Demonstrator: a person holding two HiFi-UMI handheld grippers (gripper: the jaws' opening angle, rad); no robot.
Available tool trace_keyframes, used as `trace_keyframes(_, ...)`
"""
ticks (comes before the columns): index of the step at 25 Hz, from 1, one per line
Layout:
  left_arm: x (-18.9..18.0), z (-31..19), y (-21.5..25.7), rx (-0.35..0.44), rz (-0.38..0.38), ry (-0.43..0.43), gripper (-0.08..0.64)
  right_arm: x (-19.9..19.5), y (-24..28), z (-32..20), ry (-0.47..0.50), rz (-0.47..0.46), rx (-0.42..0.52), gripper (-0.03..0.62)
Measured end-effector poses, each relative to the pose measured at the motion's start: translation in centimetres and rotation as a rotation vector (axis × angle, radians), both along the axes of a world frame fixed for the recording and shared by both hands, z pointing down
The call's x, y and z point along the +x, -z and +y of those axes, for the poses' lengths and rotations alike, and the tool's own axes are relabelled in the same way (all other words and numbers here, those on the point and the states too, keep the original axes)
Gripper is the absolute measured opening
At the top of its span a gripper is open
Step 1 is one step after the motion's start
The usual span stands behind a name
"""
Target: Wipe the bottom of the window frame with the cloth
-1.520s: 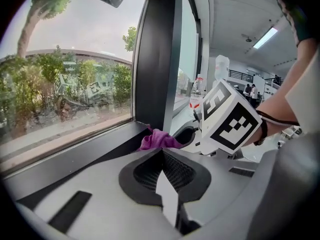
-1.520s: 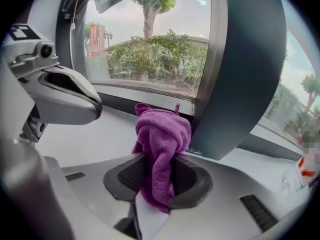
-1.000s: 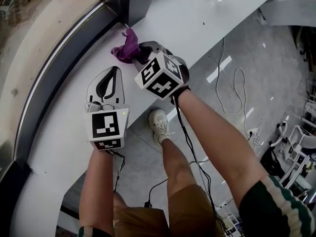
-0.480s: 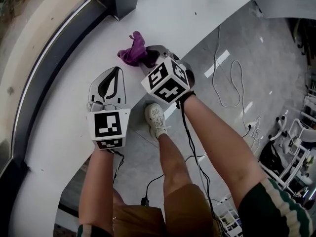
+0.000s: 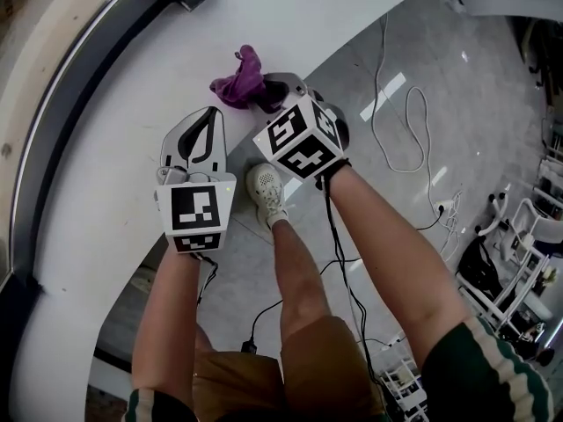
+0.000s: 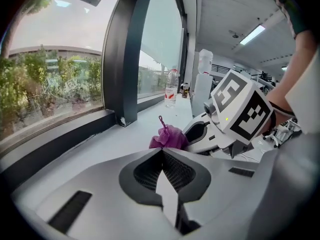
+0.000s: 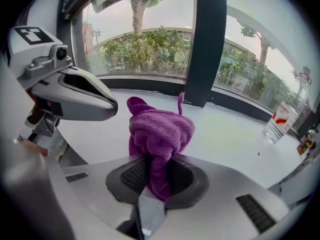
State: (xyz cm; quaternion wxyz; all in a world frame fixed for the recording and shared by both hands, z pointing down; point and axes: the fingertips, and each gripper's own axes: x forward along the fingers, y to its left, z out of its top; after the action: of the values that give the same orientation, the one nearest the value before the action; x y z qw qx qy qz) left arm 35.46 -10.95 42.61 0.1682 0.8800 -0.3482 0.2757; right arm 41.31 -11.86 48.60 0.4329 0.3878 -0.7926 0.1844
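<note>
While right gripper (image 5: pixel 264 93) clamps bunched purple cloth (image 5: pixel 239 83) at upper centre of head view, cloth sits over white sill (image 5: pixel 106 174), apart from dark window frame bottom (image 7: pixel 140 80) at upper left. Left gripper (image 5: pixel 208 120): jaws together, nothing between, just left of right gripper.

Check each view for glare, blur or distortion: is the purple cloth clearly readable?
Head view: sharp, a glare streak on the glossy grey floor, purple knitted cloth clear. Left gripper view: fisheye bends the dark window frame, corners vignetted. Right gripper view: same fisheye, cloth crisp, sky washed out.
</note>
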Motion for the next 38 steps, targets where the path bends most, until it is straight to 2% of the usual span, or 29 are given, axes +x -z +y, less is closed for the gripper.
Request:
trace_keyframes(10, 0.9, 2.9, -0.8, -0.040, -0.004, 0.014, 0.009, 1.6, 0.0, 2.3, -0.056, -0.023, 0.003, 0.083)
trace_keyframes(15, -0.2, 4.2, -0.5, -0.063, -0.014, 0.077, 0.009, 1.3, -0.3, 2.6, -0.077, -0.073, 0.007, 0.083)
trace_keyframes(22, -1.9, 4.8, 0.9, -0.021, 0.038, 0.164, 0.009, 1.0, -0.6, 3.0, -0.123, -0.073, 0.004, 0.083)
trace_keyframes(28, -6.2, 5.8, 0.4, -0.019, 0.011, 0.204, 0.009, -1.8, -0.5, 3.9, -0.135, -0.070, 0.027, 0.083)
trace_keyframes(38, -13.1, 7.9, 1.7, -0.016, 0.010, 0.266, 0.009, -9.2, -0.2, 7.0, -0.069, -0.051, 0.024, 0.084)
